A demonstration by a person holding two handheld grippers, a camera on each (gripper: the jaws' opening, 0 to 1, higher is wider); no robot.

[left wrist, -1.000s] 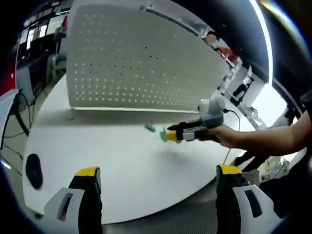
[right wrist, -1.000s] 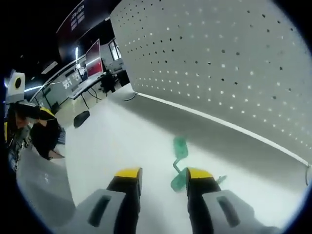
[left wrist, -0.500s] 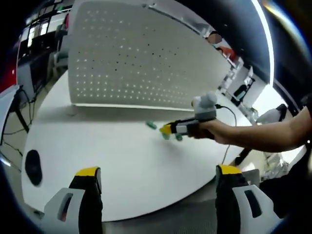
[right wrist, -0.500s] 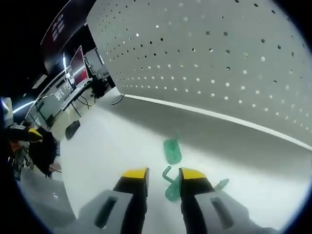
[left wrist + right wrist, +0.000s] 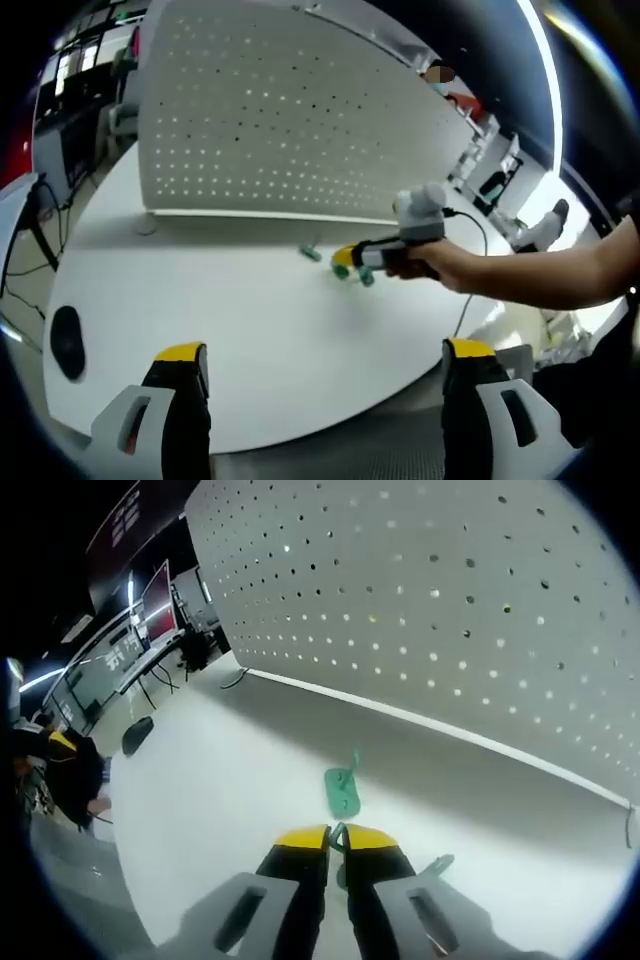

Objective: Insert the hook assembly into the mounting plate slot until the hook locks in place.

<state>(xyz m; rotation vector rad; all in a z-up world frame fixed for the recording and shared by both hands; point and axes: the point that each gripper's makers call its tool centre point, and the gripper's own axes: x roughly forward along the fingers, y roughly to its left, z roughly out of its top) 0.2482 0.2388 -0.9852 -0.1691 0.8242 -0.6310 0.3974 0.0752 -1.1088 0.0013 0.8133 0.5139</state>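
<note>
Two small green plastic parts are seen lying on the white round table (image 5: 200, 300), in front of the upright white perforated pegboard panel (image 5: 280, 110). In the right gripper view, the flat green plastic mounting plate (image 5: 342, 791) rests on the table just ahead of the right gripper (image 5: 336, 837), between the gripper and the foot of the panel. The yellow-tipped jaws of that gripper are drawn almost together, and a thin green hook piece (image 5: 339, 834) is clamped between their tips. Another green piece (image 5: 436, 865) lies on the table just to the right of the jaws.

In the left gripper view, the right gripper is seen held in a person's hand (image 5: 440, 265) over the table, its tip just beside the green parts, with the plate lying a little apart toward the panel. The left gripper (image 5: 325, 352) is held well back at the near table edge, its jaws spread wide apart with nothing between them. A black oval object (image 5: 68, 343) lies at the table's left side.
</note>
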